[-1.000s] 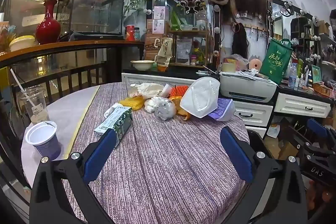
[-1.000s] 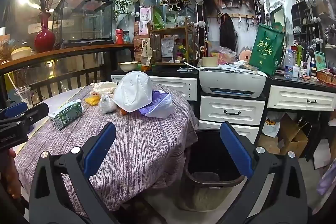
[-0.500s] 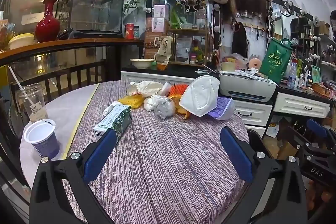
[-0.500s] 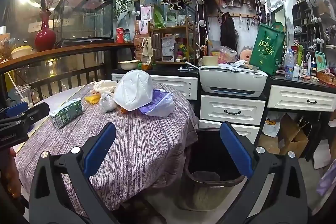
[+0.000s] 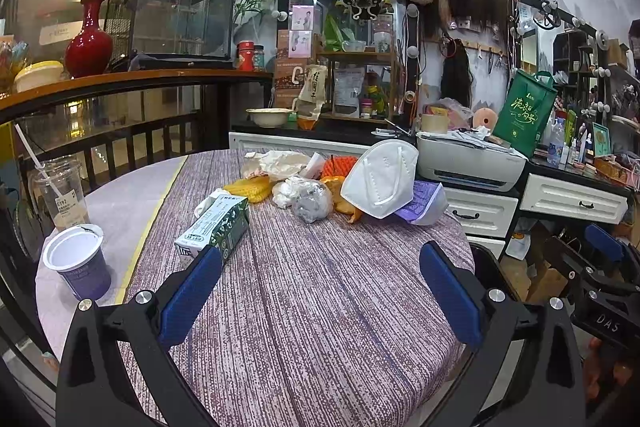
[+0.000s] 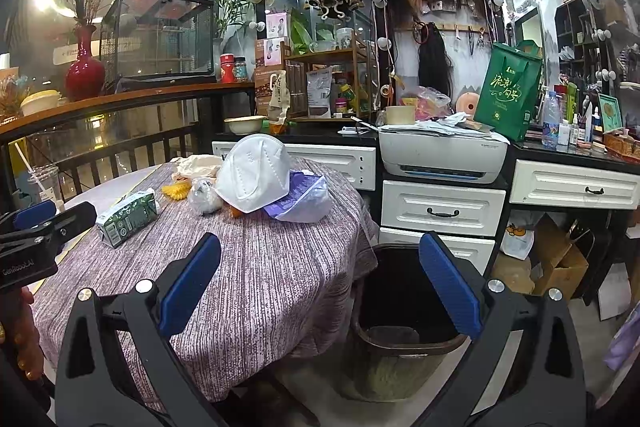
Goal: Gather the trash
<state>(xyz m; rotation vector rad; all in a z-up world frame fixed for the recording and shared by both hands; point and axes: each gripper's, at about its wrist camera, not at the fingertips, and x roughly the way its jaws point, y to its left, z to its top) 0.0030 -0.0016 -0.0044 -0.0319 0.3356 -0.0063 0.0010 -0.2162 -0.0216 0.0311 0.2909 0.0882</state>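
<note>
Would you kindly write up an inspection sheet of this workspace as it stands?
Surface: round table under a purple striped cloth.
Job's things: green carton lying flat; white mask resting on purple paper; crumpled bag, yellow wrapper and orange net heaped behind; bin on the floor beside the table.
Clutter: purple cup and a straw cup at the table's left edge.
Grippers: left gripper open over the cloth; right gripper open over the table edge and bin; both empty.
Cables: nothing seen.
Surroundings: printer on white drawers, green bag, red vase.
</note>
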